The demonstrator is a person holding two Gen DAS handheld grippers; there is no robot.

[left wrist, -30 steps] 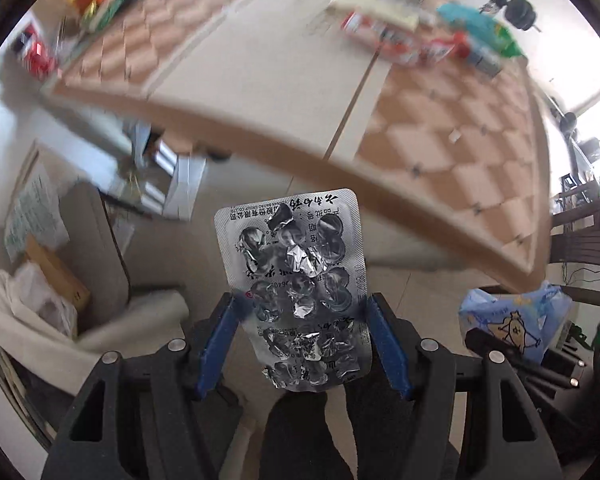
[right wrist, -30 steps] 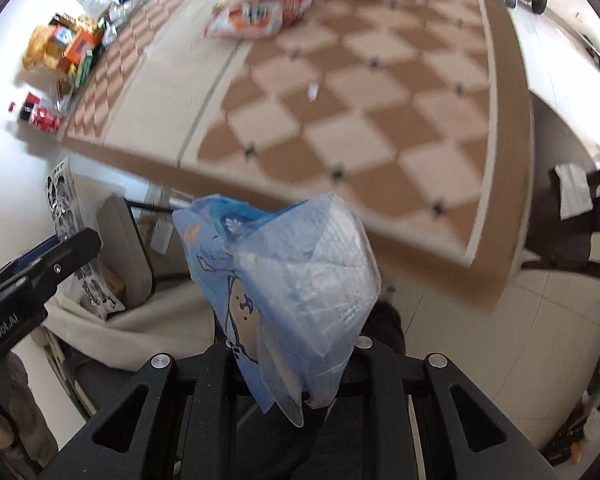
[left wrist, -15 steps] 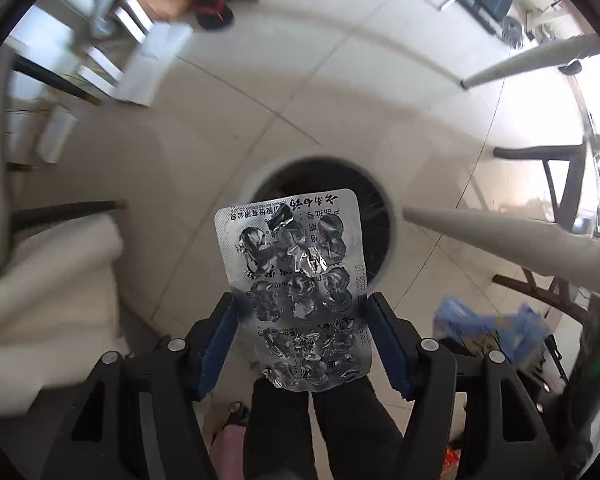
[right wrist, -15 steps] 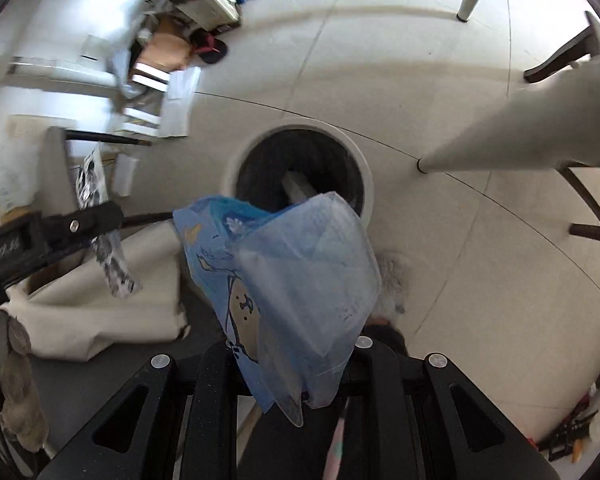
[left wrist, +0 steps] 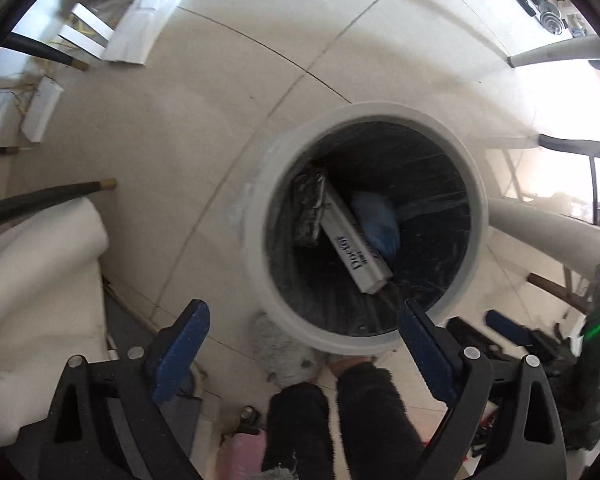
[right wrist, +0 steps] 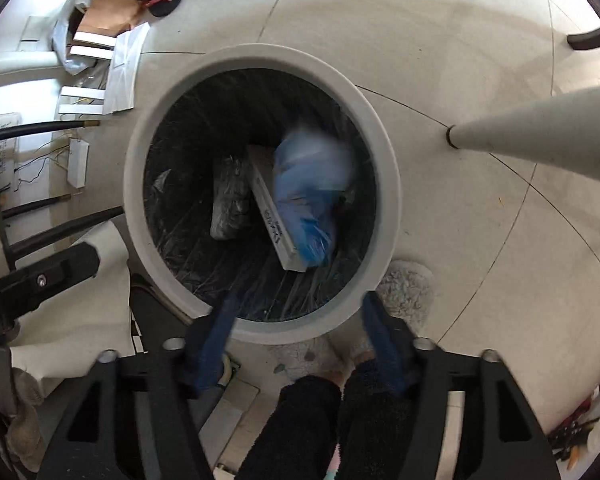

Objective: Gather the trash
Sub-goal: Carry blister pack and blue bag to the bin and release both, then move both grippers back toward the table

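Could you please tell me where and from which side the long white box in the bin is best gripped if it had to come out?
Grip the white box across its narrow width at the raised near end, coming straight down through the bin mouth. It leans aslant, with the blue bag on one side.

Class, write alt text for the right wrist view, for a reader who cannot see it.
A round white bin with a dark liner, seen from above, holds a blue plastic bag, a long white box and a crumpled silver wrapper. The right gripper hangs over its near rim, jaws open and empty.
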